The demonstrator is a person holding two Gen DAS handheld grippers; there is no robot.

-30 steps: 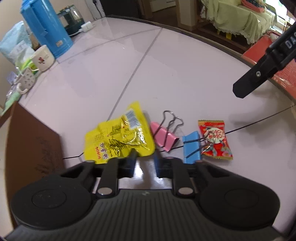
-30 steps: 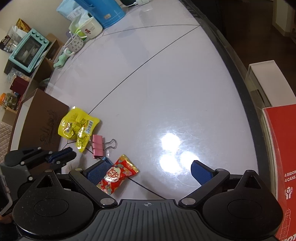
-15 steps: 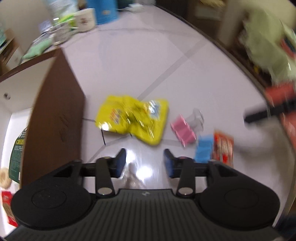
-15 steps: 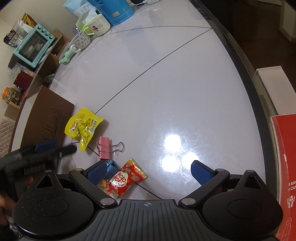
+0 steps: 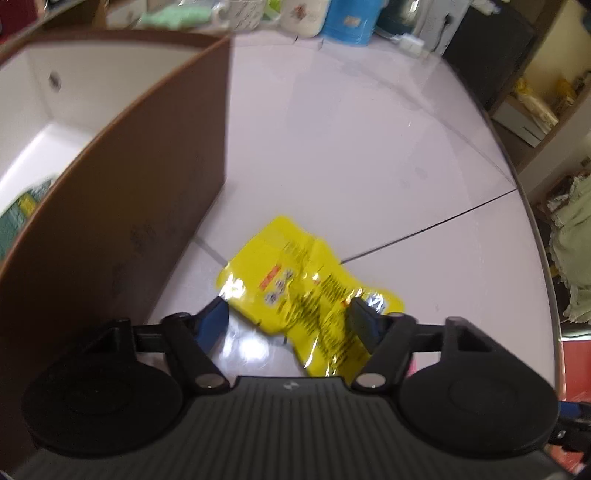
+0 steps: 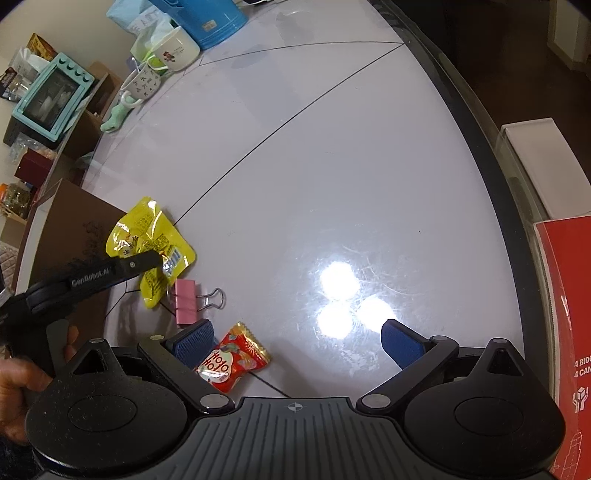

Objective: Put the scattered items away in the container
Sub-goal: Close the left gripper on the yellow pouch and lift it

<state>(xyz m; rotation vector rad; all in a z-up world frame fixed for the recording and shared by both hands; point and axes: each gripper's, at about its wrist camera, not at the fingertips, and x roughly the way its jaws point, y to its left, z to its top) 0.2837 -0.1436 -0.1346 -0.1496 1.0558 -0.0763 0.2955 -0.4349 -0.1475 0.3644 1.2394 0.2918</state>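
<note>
A yellow snack packet (image 5: 303,280) lies flat on the white table beside the brown box (image 5: 122,206). My left gripper (image 5: 290,319) is open, its fingers on either side of the packet's near end; it also shows in the right wrist view (image 6: 147,260) over the packet (image 6: 147,236). A pink binder clip (image 6: 186,301) and a red candy packet (image 6: 231,363) lie in front of my right gripper (image 6: 299,341), which is open and empty. The candy sits just by its left fingertip (image 6: 195,341).
The brown box (image 6: 70,229) has a white inside holding a green item (image 5: 16,218). Mugs (image 6: 173,50), a blue jug (image 6: 207,18) and a teal toy oven (image 6: 51,96) stand at the table's far side. A red carton (image 6: 569,332) stands at right.
My left gripper swung left toward the box and opened wider, now straddling the yellow packet. My right gripper moved slightly forward and stayed open.
</note>
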